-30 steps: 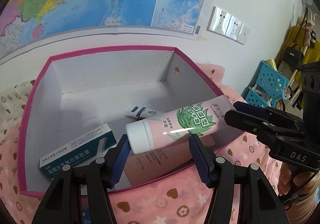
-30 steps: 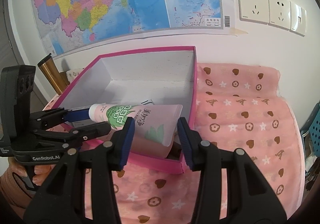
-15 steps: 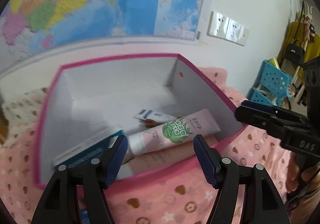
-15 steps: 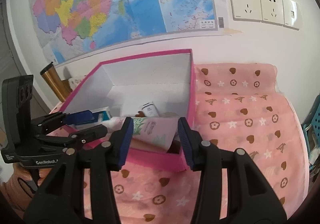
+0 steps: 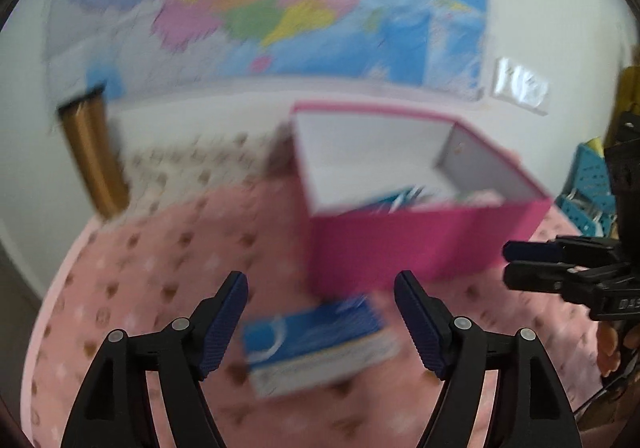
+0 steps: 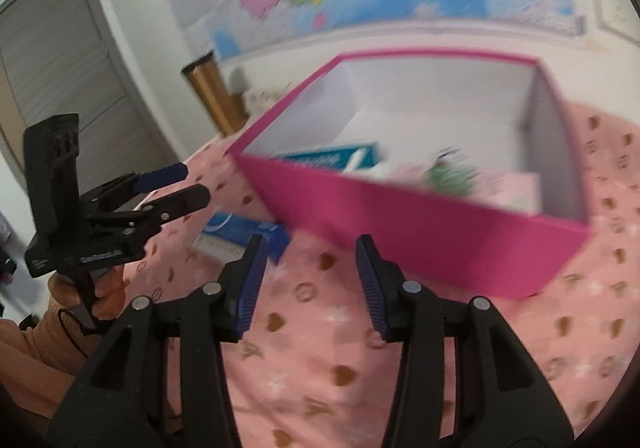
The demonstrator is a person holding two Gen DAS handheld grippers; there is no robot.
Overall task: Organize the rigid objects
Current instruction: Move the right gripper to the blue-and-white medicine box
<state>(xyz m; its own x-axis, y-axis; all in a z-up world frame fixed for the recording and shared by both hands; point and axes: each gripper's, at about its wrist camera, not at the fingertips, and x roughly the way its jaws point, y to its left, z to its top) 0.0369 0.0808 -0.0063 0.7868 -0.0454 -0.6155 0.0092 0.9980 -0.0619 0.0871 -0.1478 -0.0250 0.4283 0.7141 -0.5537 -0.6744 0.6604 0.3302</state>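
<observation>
Nearest the left wrist camera, over the pink patterned cloth [image 5: 132, 288]: left gripper [image 5: 320, 288], jaws wide and just been opening, pads clear of anything. Lying flat on the cloth between and just past those fingers [image 5: 224, 312], untouched: a blue and white carton [image 5: 316, 344], blurred, print unreadable. Off to the right in that view, right gripper [image 5: 510, 264], seen side-on. From the right wrist camera, same right gripper [image 6: 308, 272] with jaws partly apart, nothing between the pads, only cloth beneath. Left of it, the other gripper held in a hand [image 6: 104, 296] with an orange sleeve below. Just beyond the carton, close to its far edge, a pink box [image 5: 420, 244], open-topped, white inside, standing towards the right side of the cloth. Inside the box, against its near wall: a teal carton [image 6: 332, 160], and right of that a pink tube [image 6: 480, 184] with green print, lying down. Farther back at the left edge, a gold cylinder [image 5: 94, 164], upright. Behind everything, a coloured wall map [image 5: 280, 0] and white wall sockets [image 5: 520, 86].
</observation>
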